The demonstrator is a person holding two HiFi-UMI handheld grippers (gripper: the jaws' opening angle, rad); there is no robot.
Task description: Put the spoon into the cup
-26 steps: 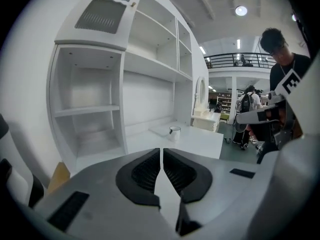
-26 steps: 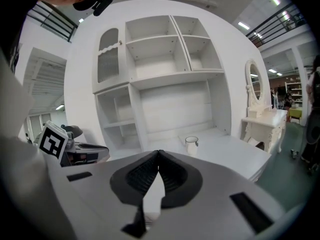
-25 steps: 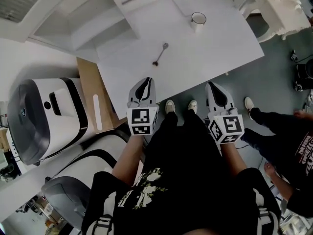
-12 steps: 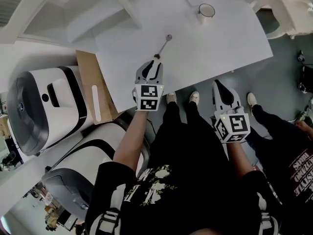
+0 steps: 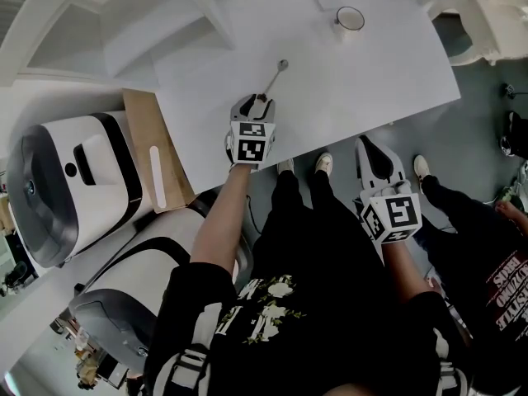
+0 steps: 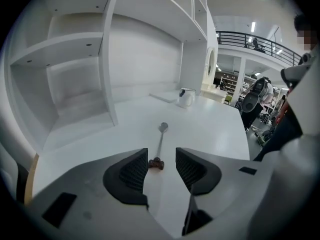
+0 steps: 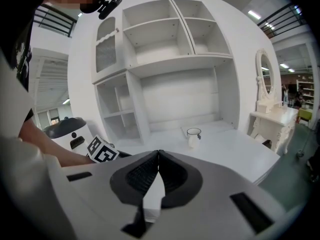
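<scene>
A metal spoon [image 5: 275, 77] with a dark handle end lies on the white table [image 5: 379, 73], its bowl pointing toward the far edge. The white cup [image 5: 350, 19] stands upright at the far right of the table, apart from the spoon. My left gripper [image 5: 257, 104] is low over the table at the handle end. In the left gripper view its jaws are opening [image 6: 160, 160], and the spoon's dark end [image 6: 156, 163] lies between the pads untouched. The cup [image 6: 186, 96] shows beyond. My right gripper [image 5: 373, 157] hovers off the table's near edge, shut and empty [image 7: 158, 156], facing the cup [image 7: 193, 135].
White open shelving [image 6: 75, 84] rises along the table's far and left sides. White rounded machines [image 5: 74, 180] and a brown board [image 5: 153, 159] stand left of the table. A white dressing table [image 5: 495, 15] is at the right, with another person's legs [image 5: 462, 205] on the floor nearby.
My left gripper has moved forward and down from the table's near edge to the spoon's handle end, and its jaws have opened. The right gripper has barely moved.
</scene>
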